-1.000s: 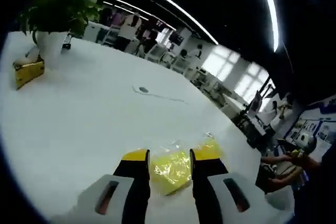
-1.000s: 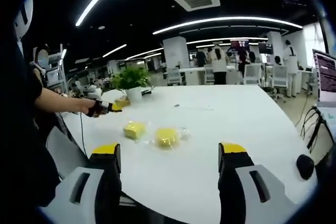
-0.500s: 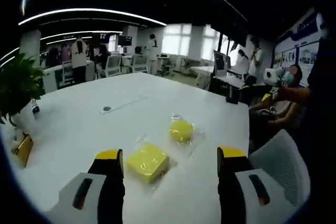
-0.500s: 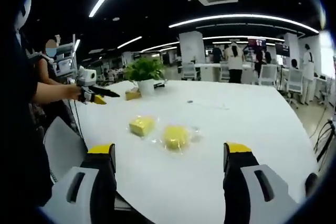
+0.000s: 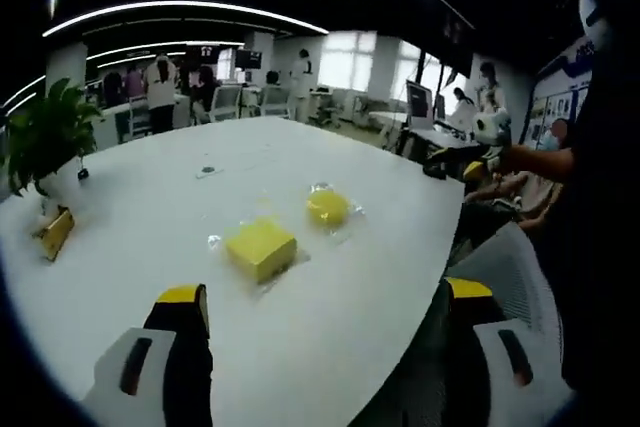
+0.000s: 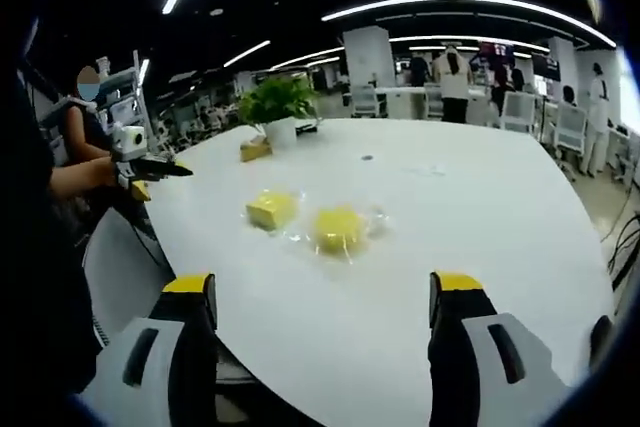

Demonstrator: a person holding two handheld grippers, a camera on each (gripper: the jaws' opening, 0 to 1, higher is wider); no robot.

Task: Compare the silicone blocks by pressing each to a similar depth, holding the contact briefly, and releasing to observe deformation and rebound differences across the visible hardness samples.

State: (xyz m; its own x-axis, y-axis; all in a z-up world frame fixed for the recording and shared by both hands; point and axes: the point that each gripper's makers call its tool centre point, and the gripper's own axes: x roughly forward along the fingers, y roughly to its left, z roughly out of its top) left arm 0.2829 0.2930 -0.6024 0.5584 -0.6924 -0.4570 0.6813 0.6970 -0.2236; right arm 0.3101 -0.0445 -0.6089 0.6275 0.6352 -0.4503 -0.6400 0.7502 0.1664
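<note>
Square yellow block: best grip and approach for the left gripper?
Judgement: take the square yellow block across two opposite flat side faces, coming from above. It lies flat on the white table on clear wrap, apart from the round block. The left gripper is open wide enough.

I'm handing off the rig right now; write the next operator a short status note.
Left gripper: open, empty, held back from the table edge.
Right gripper: open, empty, also back.
The square yellow silicone block and the round yellow silicone block lie side by side in clear wrappers on the white table, neither touched now.
Which presses are done cannot be told from this moment.
Left: press, hold and release each block, then compare.
</note>
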